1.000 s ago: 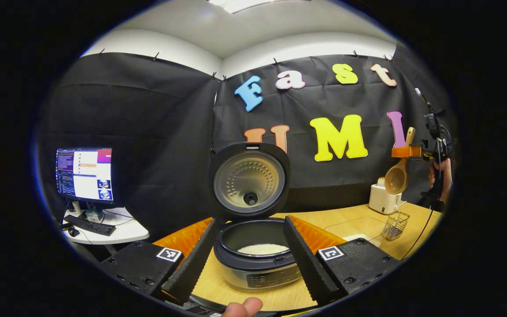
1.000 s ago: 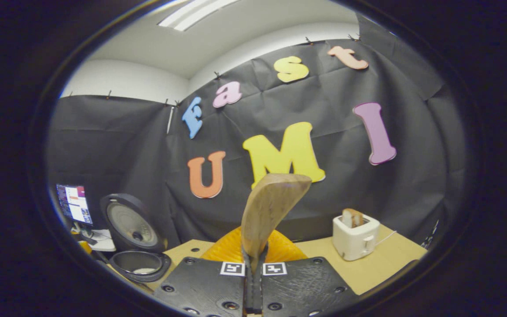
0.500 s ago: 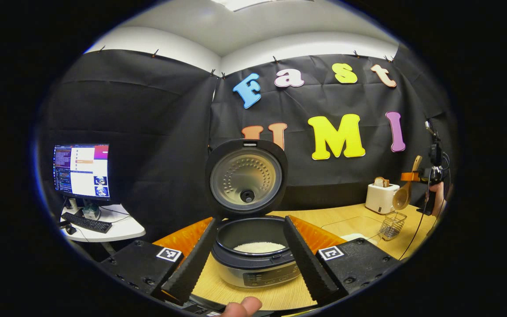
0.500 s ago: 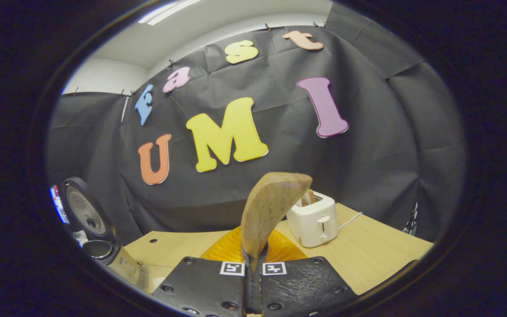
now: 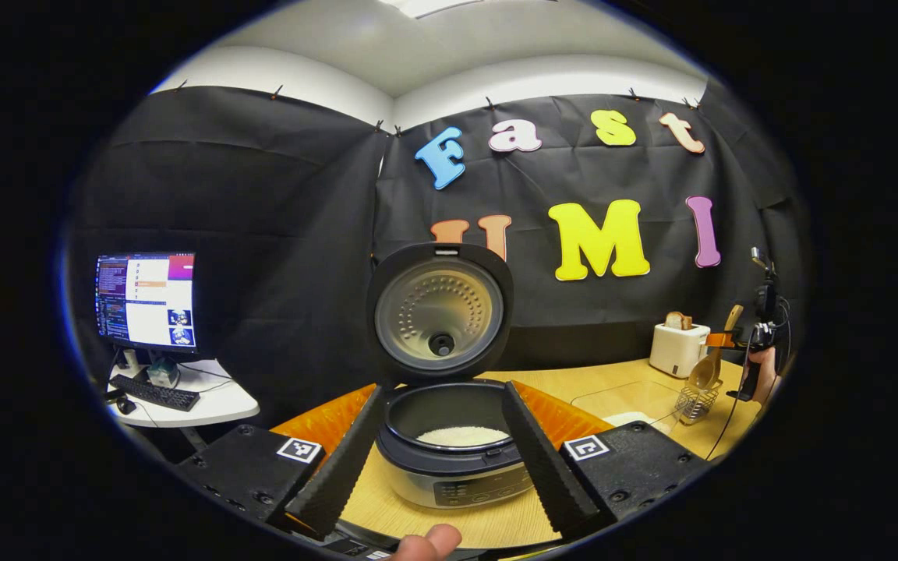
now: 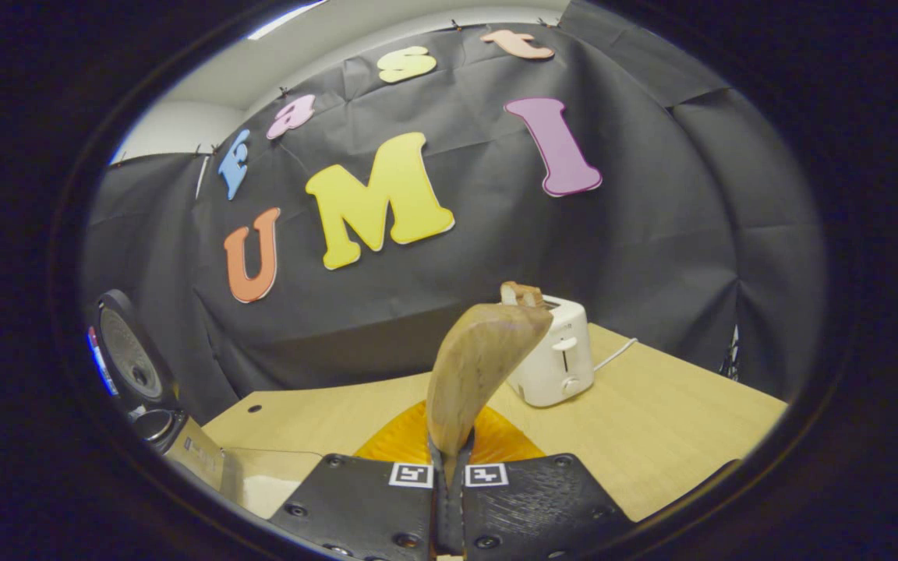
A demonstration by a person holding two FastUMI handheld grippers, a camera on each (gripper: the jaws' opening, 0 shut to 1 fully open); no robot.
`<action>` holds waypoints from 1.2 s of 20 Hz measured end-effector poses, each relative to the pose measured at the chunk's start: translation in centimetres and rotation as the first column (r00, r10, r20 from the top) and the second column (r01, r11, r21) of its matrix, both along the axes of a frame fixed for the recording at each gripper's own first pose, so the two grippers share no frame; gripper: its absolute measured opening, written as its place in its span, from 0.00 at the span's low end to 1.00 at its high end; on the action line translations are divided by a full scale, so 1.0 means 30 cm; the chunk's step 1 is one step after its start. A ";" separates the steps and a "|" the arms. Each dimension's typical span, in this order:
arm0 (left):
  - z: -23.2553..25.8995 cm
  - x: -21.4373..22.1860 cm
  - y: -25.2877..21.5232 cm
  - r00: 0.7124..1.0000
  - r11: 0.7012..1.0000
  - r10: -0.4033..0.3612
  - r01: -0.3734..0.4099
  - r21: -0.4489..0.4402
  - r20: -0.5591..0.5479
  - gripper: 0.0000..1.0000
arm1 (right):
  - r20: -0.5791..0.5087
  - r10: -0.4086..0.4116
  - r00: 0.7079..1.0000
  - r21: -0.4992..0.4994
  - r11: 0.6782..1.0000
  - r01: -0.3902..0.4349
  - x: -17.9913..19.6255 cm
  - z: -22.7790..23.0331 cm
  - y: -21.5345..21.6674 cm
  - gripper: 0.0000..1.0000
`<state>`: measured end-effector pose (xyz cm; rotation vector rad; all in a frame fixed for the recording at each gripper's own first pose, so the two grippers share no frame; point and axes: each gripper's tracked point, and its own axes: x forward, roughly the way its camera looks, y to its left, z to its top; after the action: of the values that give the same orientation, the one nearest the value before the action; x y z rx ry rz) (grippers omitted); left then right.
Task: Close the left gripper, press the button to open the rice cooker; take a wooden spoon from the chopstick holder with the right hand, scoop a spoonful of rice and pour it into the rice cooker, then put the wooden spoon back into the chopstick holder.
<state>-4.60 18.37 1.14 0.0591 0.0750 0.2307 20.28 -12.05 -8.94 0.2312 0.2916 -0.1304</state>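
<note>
In the left gripper view, a monitor (image 5: 145,300) glowed at the far left on a small white side table (image 5: 207,401) with a keyboard (image 5: 154,394). At centre your left gripper (image 5: 441,444) hung with its jaws spread wide, holding nothing, one finger to each side of the cooker (image 5: 449,467). The cooker stood on the counter (image 5: 574,389) with its lid (image 5: 440,312) upright and white rice (image 5: 462,436) lying in the pot. One of your fingertips (image 5: 433,541) showed at the bottom edge. Farther right, a white toaster (image 5: 677,349) with bread in its slot stood by the wall, and just beside it sat the wire holder (image 5: 694,403). Your right gripper (image 5: 722,340) hovered over that holder, gripping the spoon (image 5: 710,362) by its handle, bowl downward and right at the holder's top; whether the bowl was already inside the wires you could not tell.

In the right gripper view, the cooker (image 6: 141,389) sat at the far left edge. At centre your right gripper (image 6: 449,467) had its jaws closed on the spoon (image 6: 476,366), both fingers pressing the handle, whose end rose up in front of the camera. Beyond it to the right stood the toaster (image 6: 554,358) on the counter (image 6: 667,436), its cord trailing toward the wall.
</note>
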 end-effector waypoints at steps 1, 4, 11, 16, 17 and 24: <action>0.001 0.004 -0.005 1.000 1.000 -0.004 0.004 -0.002 0.004 0.97 | -0.008 0.000 1.000 -0.003 1.000 0.000 -0.003 -0.014 -0.003 0.00; 0.007 0.003 -0.012 1.000 1.000 -0.013 0.013 -0.006 0.010 0.97 | -0.027 0.004 1.000 0.017 1.000 -0.003 -0.001 -0.057 -0.009 0.00; 0.017 -0.005 -0.015 1.000 1.000 -0.014 0.014 -0.004 0.017 0.97 | -0.042 -0.020 0.999 0.033 0.999 0.022 -0.016 -0.108 -0.039 0.08; 0.029 -0.011 -0.025 0.999 1.000 -0.019 0.019 -0.004 0.028 0.96 | -0.027 -0.019 0.999 0.062 0.998 0.020 -0.026 -0.098 -0.044 0.09; 0.032 -0.009 -0.032 0.999 1.000 -0.025 0.025 -0.006 0.030 0.96 | -0.017 -0.017 1.000 0.062 0.998 0.018 -0.030 -0.091 -0.048 0.12; 0.040 -0.011 -0.040 0.999 1.000 -0.020 0.020 0.003 0.035 0.96 | -0.015 -0.040 0.999 0.070 0.997 0.041 -0.058 -0.109 -0.083 0.81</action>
<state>-4.92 17.17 2.33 0.0590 0.0393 0.2117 18.54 -14.53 -12.22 0.3059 0.3058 -0.1624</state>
